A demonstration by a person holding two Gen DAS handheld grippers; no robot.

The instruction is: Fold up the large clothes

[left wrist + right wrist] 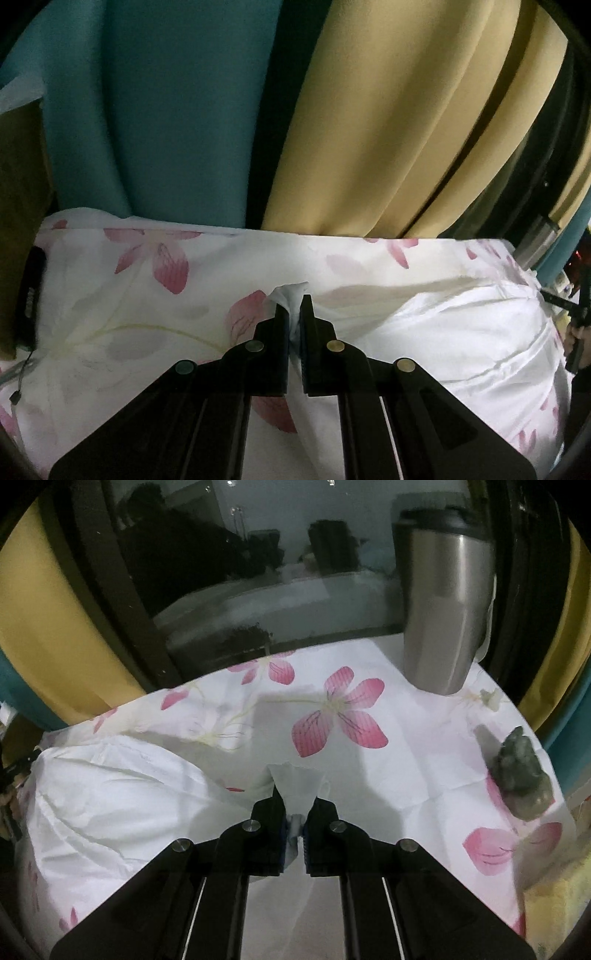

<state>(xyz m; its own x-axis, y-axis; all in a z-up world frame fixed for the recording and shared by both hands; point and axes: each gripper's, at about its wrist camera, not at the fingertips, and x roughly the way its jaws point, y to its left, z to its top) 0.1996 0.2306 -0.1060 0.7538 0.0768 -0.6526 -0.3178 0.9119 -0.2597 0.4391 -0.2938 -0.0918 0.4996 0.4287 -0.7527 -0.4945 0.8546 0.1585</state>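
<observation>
**Both grippers pinching the white garment**

While the white garment (pixel 461 325) lies bunched on the floral cloth (pixel 340 709) covering the counter, the left gripper (pixel 293 306) is closed on one pinched-up edge. The right gripper (pixel 297 801) likewise clamps a fold of it. A steel tumbler (pixel 443 609) stands far right, a green figurine (pixel 521 775) nearer.

Thin white cloth (pixel 122 801), crinkled and faintly sheened, lies over a smooth floral-print sheet (pixel 340 716). The tumbler (pixel 443 613) is brushed metal with a dark matt lid. Matt teal (pixel 166 110) and yellow curtains (pixel 388 122) hang beside glossy window glass (pixel 258 572). A rough grey-green stone figurine (pixel 521 779) stands nearby.
</observation>
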